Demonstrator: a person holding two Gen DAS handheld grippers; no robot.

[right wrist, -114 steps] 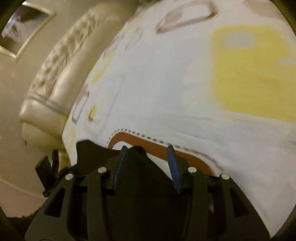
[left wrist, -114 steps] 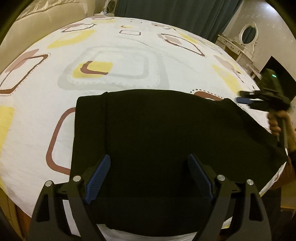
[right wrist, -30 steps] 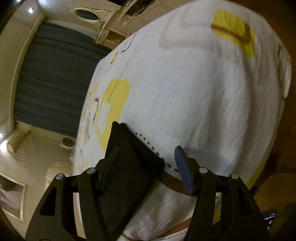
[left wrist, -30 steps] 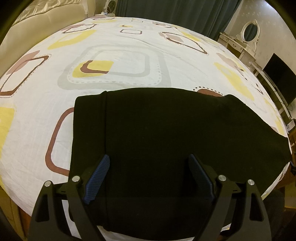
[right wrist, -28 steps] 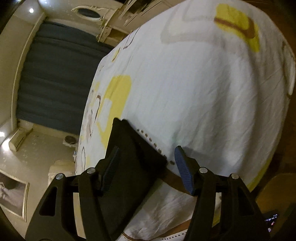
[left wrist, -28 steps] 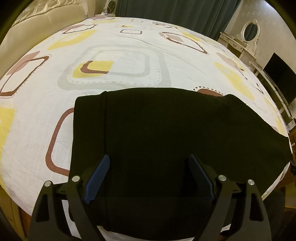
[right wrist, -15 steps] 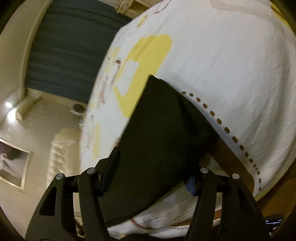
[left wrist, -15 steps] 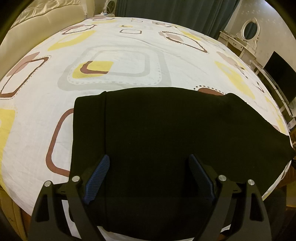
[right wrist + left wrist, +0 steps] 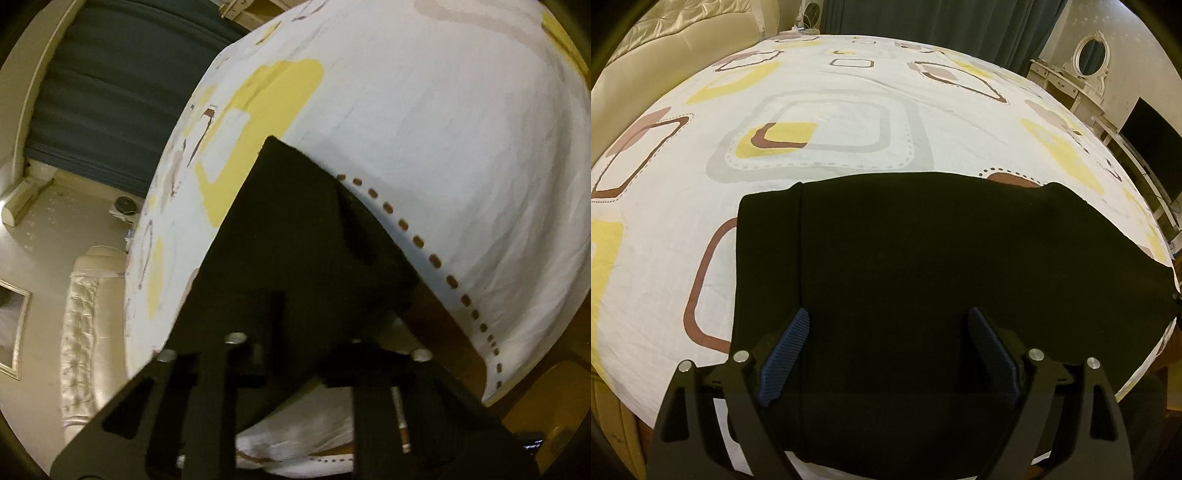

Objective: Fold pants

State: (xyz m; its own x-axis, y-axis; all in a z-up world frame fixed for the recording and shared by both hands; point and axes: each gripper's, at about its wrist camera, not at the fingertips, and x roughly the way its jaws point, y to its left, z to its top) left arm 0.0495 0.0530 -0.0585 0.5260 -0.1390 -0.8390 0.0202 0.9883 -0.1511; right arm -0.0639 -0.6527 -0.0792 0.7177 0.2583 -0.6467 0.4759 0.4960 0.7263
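Black pants lie flat across the near part of a bed with a white patterned sheet, one end at the left, the other reaching the bed's right edge. My left gripper hovers open over the pants' near edge, blue pads apart, holding nothing. In the right wrist view the pants' end fills the space between my right gripper's fingers and hides the pads; the fingers look closed in on the cloth.
A padded cream headboard runs along the left. Dark curtains hang behind the bed. A white dressing table with an oval mirror and a dark screen stand at the right.
My right gripper has moved onto the right end of the pants and its fingers have closed in on the cloth. My left gripper and the rest of the pants have not moved.
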